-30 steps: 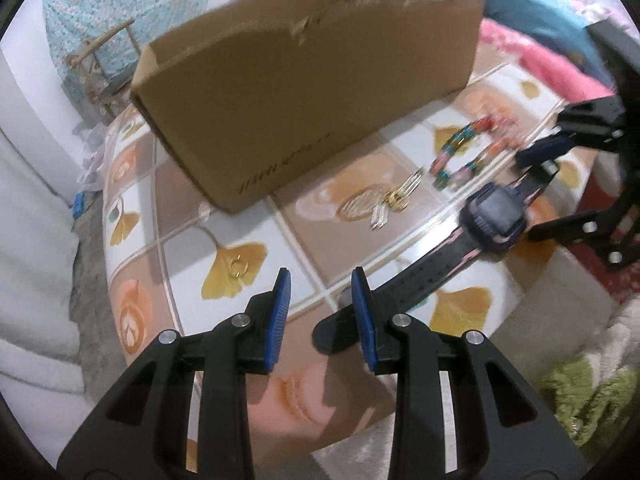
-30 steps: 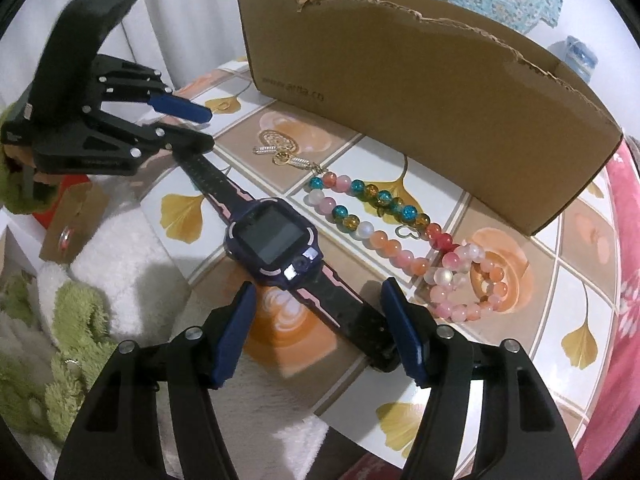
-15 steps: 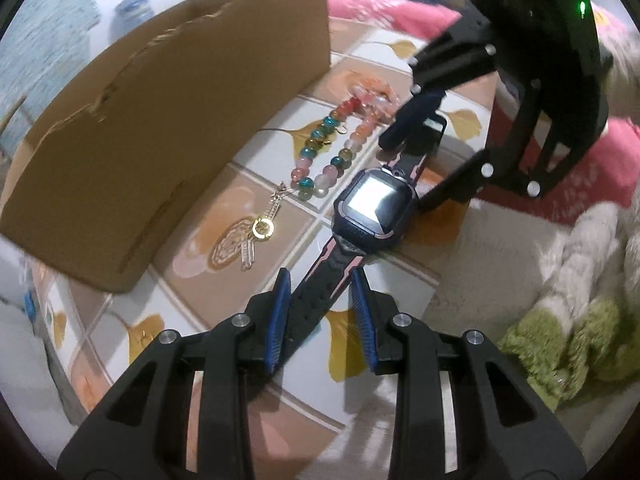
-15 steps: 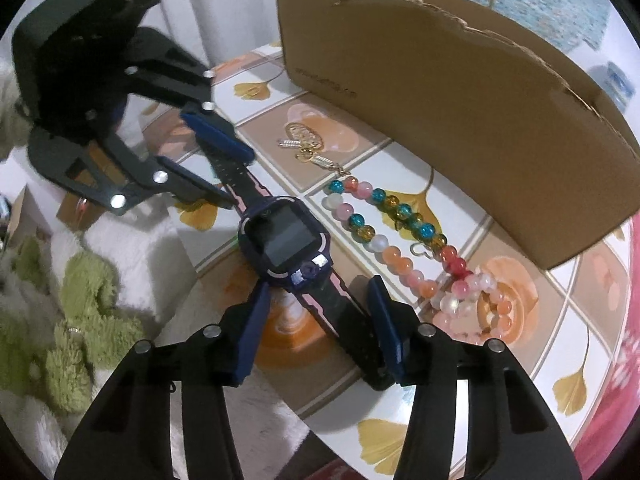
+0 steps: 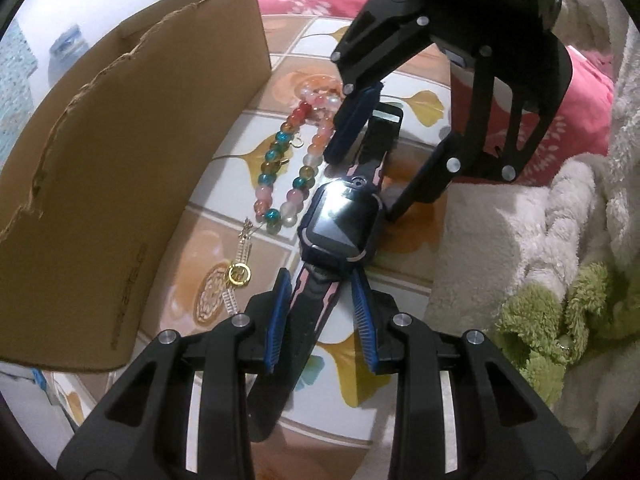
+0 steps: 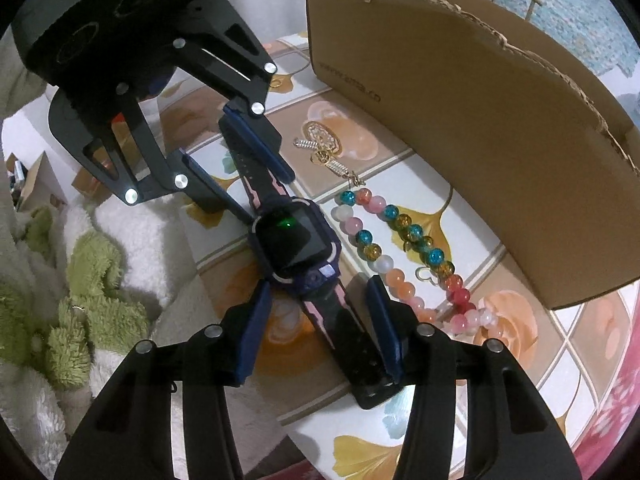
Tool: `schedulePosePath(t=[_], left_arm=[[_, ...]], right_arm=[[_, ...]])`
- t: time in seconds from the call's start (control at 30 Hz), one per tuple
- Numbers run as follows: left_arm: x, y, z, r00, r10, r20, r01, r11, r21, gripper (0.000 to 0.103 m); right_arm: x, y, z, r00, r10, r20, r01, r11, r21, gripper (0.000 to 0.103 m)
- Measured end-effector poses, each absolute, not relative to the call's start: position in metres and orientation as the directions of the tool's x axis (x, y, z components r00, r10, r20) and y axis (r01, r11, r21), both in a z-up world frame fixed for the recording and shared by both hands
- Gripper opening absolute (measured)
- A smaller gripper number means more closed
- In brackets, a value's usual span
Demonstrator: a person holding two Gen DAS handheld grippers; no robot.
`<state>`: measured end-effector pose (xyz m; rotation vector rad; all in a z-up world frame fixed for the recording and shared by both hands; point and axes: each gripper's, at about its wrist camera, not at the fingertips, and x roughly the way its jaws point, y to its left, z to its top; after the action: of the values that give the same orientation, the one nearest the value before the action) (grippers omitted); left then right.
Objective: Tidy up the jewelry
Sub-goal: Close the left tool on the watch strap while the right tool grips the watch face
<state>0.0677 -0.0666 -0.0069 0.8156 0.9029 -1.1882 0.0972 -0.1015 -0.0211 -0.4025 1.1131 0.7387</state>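
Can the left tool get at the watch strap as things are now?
Probably yes. The left tool already straddles the near strap of the watch, its pads not yet pressing. Nothing lies between; the bead bracelet is off to one side.

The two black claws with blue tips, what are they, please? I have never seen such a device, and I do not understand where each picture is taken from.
They are hand-held grippers; a person carries one in each hand, and each has a camera looking along its fingers. One picture is from the left gripper, the other from the right gripper, so each also sees the other. On the tiled table lie a dark smartwatch, a colourful bead strand and gold earrings, beside a cardboard box. Each gripper straddles one watch strap end. Nothing looks gripped yet.
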Motion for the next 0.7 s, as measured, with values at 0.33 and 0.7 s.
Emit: schedulePosePath(t=[0.33, 0.7], left_arm=[[0.065, -0.078, -0.008, 0.101, -0.383, -0.918, 0.991, 0.118, 0.059, 0.026], [0.061, -0.077, -0.007, 0.082, -0.366, -0.927, 0.996, 0.058, 0.065, 0.025]], right_arm=[[0.098, -0.105, -0.022, 0.223, 0.338, -0.914, -0.738, 0.671, 0.068, 0.048], [0.089, -0.103, -0.021, 0.218, 0.323, -0.921, -0.75, 0.659, 0.054, 0.038]])
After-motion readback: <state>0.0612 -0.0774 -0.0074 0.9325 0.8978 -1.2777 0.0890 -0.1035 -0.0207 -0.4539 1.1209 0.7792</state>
